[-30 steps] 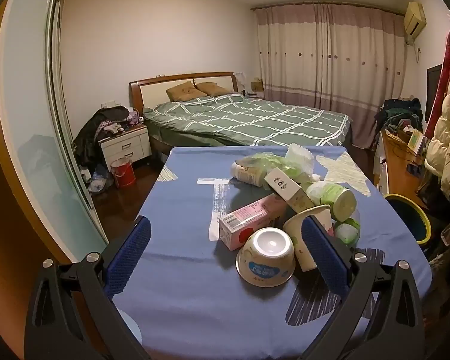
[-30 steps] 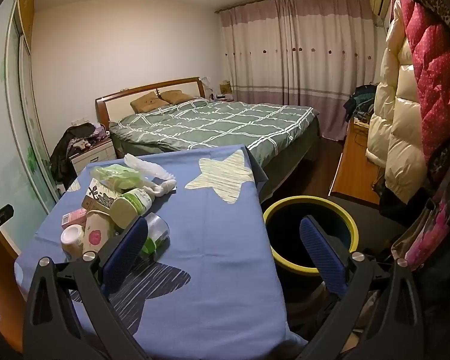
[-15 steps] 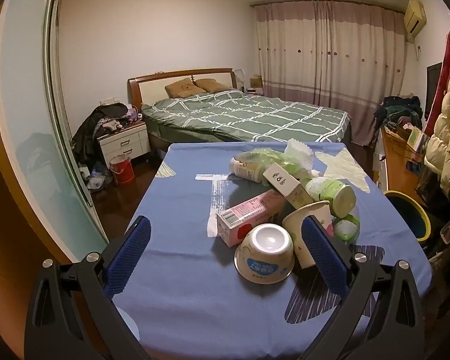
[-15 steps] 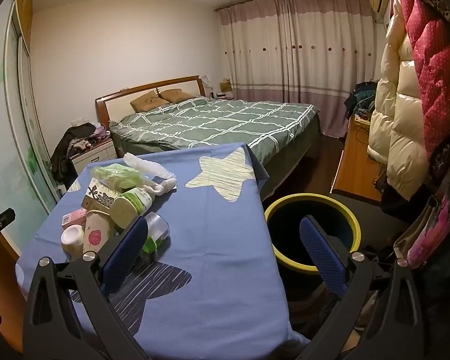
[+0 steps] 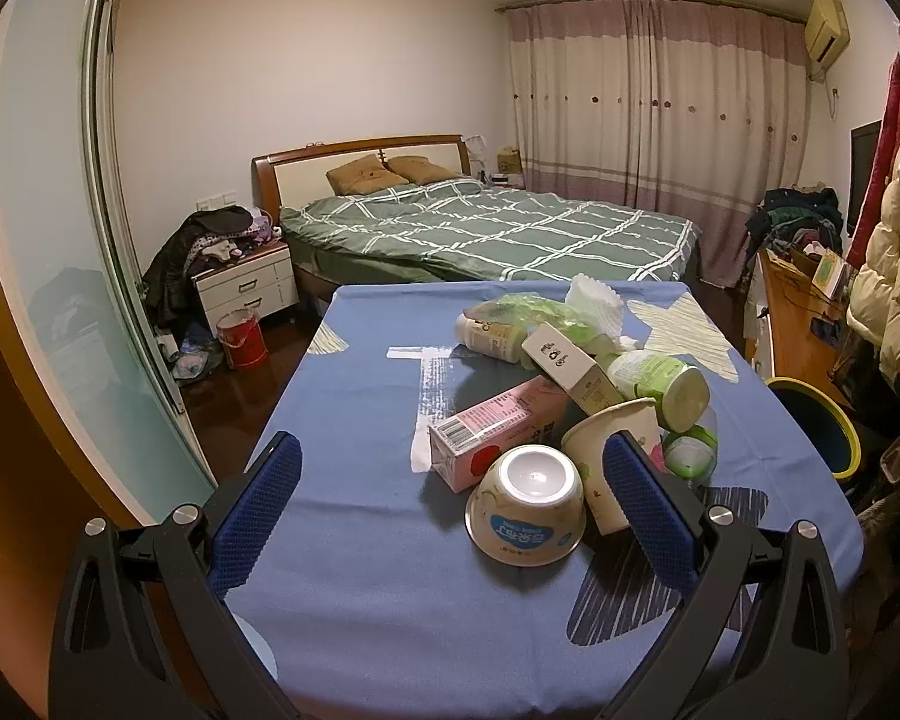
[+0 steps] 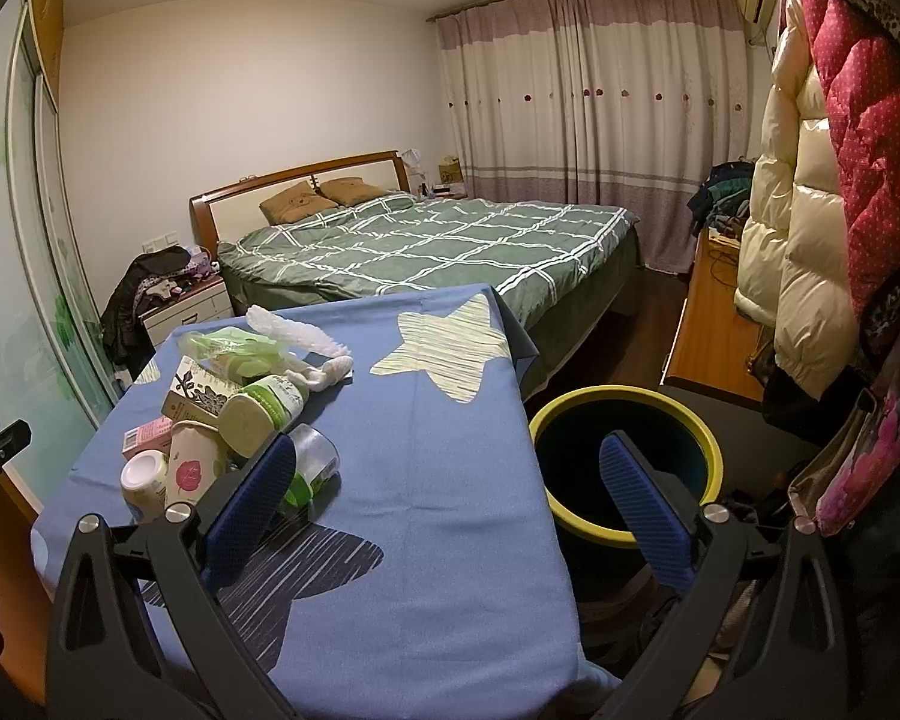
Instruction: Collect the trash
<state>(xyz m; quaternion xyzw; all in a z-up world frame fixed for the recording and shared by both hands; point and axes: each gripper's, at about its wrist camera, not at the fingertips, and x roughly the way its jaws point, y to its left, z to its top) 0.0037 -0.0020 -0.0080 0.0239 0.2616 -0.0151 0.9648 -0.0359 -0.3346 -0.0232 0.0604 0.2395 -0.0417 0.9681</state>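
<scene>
Trash (image 5: 570,396) lies heaped just ahead-right of the wide, empty left claw (image 5: 450,501), nearer than the wide, empty right claw (image 6: 447,501).

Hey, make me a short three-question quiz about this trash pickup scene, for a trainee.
1. True or false: the left claw grips the upside-down white paper bowl.
2. Where does the yellow-rimmed dark trash bin stand? A: on the blue star-print tablecloth. B: on the floor beside the table. C: on the green checked bed.
3. Fill in: the pink rectangular carton lies on its ____.

Key: 1 false, both the left claw and the right claw are open and empty. 2 B. 3 side.
</scene>
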